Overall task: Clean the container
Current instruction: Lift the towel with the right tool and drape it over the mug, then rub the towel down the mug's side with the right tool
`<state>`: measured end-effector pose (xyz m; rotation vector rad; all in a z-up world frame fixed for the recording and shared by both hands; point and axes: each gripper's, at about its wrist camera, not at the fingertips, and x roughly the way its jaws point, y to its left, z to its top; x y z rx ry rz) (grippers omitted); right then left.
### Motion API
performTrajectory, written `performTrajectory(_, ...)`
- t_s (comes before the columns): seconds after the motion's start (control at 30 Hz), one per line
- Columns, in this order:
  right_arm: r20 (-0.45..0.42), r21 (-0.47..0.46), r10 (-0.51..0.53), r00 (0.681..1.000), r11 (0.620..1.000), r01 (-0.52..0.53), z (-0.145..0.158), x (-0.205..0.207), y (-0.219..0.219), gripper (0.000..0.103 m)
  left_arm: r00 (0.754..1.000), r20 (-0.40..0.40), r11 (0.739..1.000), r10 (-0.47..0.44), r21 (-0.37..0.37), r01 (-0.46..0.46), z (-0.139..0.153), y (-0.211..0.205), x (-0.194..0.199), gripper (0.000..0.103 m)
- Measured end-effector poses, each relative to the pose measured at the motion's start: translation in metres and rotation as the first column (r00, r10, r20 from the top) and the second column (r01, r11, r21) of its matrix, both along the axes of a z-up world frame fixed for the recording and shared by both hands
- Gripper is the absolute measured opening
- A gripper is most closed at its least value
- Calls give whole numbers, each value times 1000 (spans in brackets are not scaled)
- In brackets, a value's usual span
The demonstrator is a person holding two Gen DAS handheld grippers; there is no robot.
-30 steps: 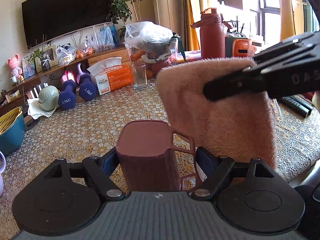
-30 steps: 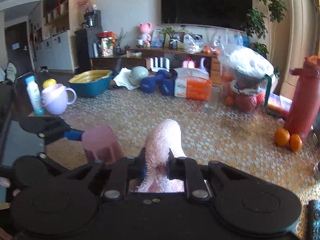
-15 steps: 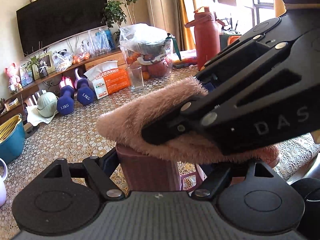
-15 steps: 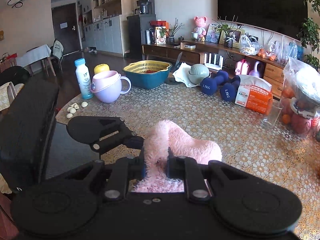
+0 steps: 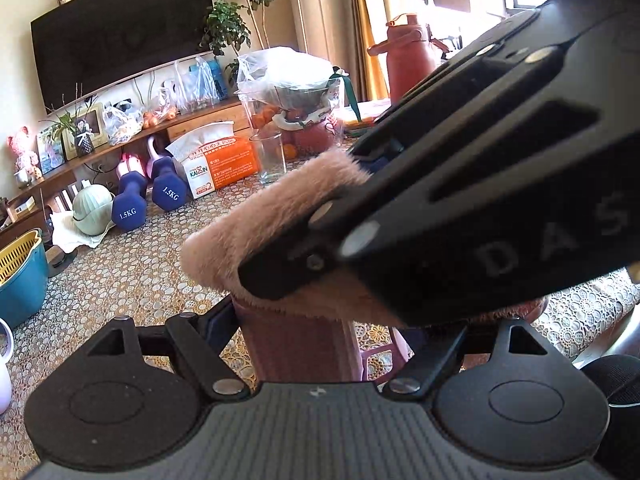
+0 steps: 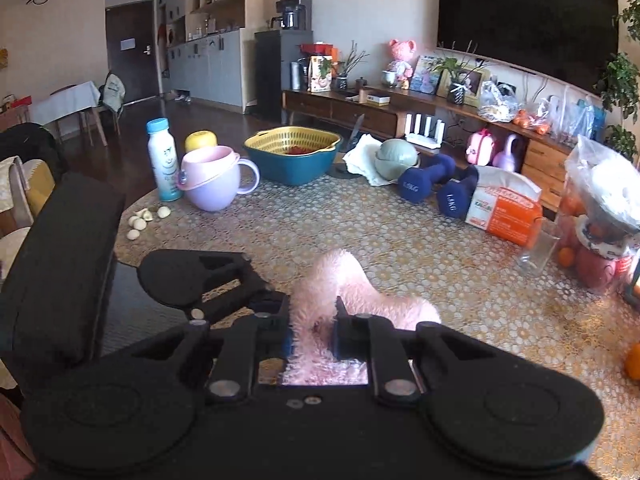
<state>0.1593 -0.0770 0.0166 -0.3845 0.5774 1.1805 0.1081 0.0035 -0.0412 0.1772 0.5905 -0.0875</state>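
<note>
My left gripper (image 5: 328, 320) is shut on a dark pink square cup (image 5: 296, 344) with a side handle, held upright above the table. A fluffy pink cloth (image 5: 280, 208) lies over the cup's mouth and hides its rim. My right gripper (image 6: 312, 320) is shut on that pink cloth (image 6: 352, 300), and its black body crosses the left wrist view from the upper right, pressing the cloth down onto the cup. In the right wrist view the cup itself is hidden under the cloth, and the left gripper (image 6: 256, 300) shows beside it at the left.
A patterned lace tablecloth (image 6: 400, 240) carries a lilac pot (image 6: 212, 184), white bottle (image 6: 164, 164), teal basket (image 6: 296, 160), blue dumbbells (image 6: 440, 184), orange tissue box (image 6: 508, 212), empty glass (image 5: 272, 156), bagged fruit jar (image 5: 296, 112) and red flask (image 5: 408, 64).
The cloth went from hanging upright beside the cup to lying over its mouth. The right gripper swung in over the left one and now presses down closer to the cup.
</note>
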Motion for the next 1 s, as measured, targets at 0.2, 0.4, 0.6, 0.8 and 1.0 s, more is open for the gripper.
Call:
performTrajectory(0.2,-64,6,8,998,1000,-7,-6,13,8,16,1000,-8,1000,6,-13,-6,1,2,2,82)
performTrajectory(0.4,0,-11,-33,999,999,33,-10,22,12,14,1000,-6,1000,3,-23,-3,0,5,2,82)
performTrajectory(0.6,16,0,-124,992,992,124,-12,32,-5,14,1000,2,1000,-11,-9,11,-1,4,1,82)
performTrajectory(0.8,88,-76,-221,971,971,228,-19,32,-23,14,1000,-8,1000,-5,-29,5,0,7,1,82)
performTrajectory(1.0,5,44,-220,976,975,219,0,24,-51,14,1000,-10,999,-5,-32,5,0,7,2,82)
